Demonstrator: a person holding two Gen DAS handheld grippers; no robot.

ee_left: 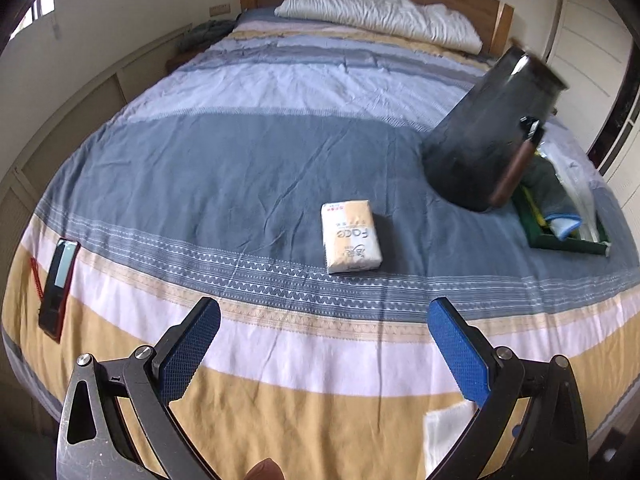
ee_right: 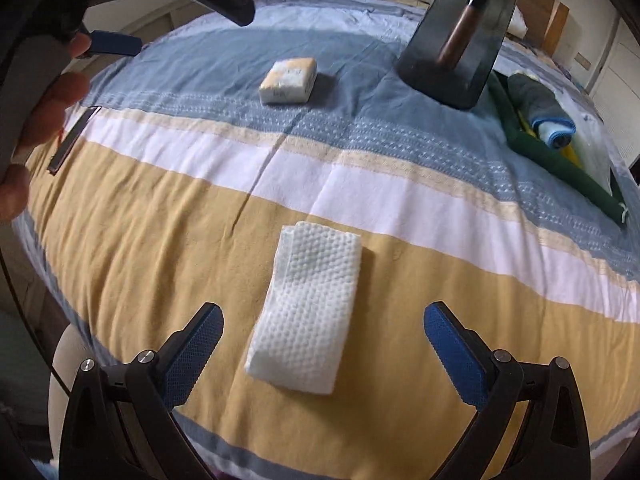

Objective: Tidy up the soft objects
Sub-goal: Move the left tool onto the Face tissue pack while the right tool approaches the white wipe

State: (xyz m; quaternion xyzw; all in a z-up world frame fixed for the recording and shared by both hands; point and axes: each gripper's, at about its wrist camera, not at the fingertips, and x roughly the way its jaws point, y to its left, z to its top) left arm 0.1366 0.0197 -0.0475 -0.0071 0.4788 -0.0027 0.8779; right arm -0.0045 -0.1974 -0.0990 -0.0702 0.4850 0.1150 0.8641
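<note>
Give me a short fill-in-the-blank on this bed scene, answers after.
1. The folded white paper towel lies on the bedspread's ____ stripe.
2. The tissue pack lies on the ____ stripe.
3. Both the left hand-held gripper and the right hand-held gripper are ____.
4. The rolled grey cloth sits in a ____ tray.

Answers: yellow; blue; open; green

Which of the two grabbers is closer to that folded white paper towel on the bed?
Right. The right gripper, open, sits directly over the folded paper towel, which lies between its fingers. The left gripper, also open, is off to the towel's left.
</note>
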